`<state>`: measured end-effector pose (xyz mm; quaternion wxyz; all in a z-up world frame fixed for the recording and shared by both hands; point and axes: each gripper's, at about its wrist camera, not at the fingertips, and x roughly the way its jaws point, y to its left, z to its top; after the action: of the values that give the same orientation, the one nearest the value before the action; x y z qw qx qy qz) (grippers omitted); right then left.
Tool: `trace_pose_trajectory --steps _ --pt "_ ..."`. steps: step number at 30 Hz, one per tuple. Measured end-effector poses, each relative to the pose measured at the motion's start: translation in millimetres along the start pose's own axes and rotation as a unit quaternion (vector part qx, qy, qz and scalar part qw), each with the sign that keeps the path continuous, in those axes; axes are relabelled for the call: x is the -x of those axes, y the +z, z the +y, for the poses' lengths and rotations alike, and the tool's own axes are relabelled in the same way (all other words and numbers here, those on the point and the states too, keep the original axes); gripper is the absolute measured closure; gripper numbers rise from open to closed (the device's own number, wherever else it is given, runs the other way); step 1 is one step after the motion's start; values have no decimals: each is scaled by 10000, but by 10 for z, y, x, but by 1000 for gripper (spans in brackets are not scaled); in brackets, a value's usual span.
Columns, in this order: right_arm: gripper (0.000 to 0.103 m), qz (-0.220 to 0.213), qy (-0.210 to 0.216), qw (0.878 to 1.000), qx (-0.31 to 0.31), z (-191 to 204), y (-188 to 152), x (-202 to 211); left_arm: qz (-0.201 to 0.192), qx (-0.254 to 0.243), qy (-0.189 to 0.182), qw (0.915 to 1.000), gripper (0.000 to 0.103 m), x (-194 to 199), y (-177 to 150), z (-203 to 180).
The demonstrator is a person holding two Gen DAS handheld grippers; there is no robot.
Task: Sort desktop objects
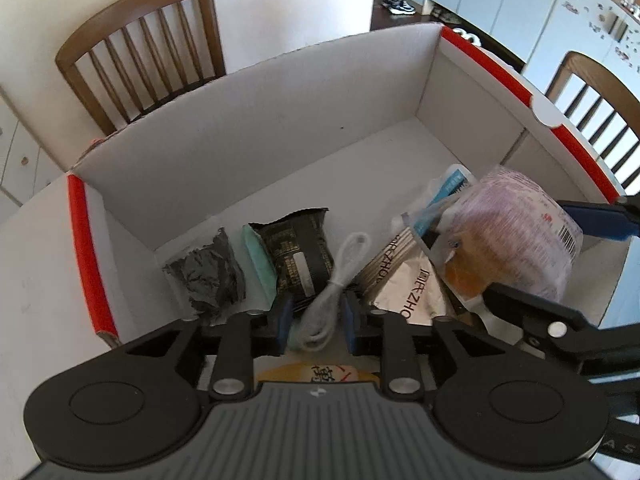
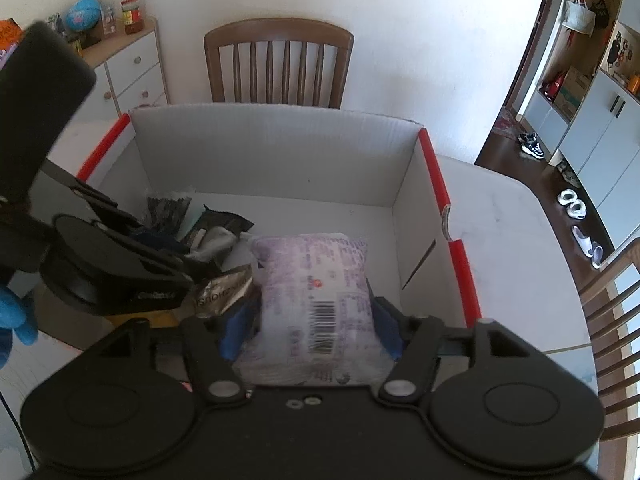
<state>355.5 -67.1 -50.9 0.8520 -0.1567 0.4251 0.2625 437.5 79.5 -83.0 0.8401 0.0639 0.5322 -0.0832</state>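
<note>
Grippers hang over the white cardboard box (image 2: pixel 272 152) to drop items: left gripper (image 1: pixel 316 316) narrowly parted around the coiled white cable (image 1: pixel 336 284); right gripper (image 2: pixel 310 320) loosely flanking the purple-printed plastic packet (image 2: pixel 316 280).

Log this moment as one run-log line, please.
left gripper: open around white cord | right gripper: open around purple packet | both over box

From my left wrist view, the yellow packet (image 1: pixel 316 374) is mostly hidden behind the left gripper (image 1: pixel 316 318), so I can't read its print. The right gripper (image 1: pixel 560 264) runs off the right edge. In the right wrist view, the purple bag (image 2: pixel 316 296) hides the box floor (image 2: pixel 320 210) beneath it, its small text too blurred to read, and a blue glove (image 2: pixel 18 318) is cut off at the left edge.
</note>
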Motion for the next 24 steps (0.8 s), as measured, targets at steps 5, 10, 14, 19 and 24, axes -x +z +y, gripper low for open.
trace_pose_trajectory --steps 5,10,14,19,24 --pt "37 -50 22 10000 -3 2 -1 65 -89 117 -66 9999 48 74 -12 23" --pt "37 -135 73 9999 -28 -37 16 170 -220 107 -96 9997 48 191 -22 -19" --pt "37 -199 161 9997 -57 -80 -6 282 -363 148 -103 9992 48 316 -32 -34" --pt "37 -306 178 9994 -64 -135 -24 413 -553 176 -27 9983 48 486 -59 -69" --pt "37 -400 229 9989 -84 -187 -43 556 -744 190 66 9970 36 664 -115 -108"
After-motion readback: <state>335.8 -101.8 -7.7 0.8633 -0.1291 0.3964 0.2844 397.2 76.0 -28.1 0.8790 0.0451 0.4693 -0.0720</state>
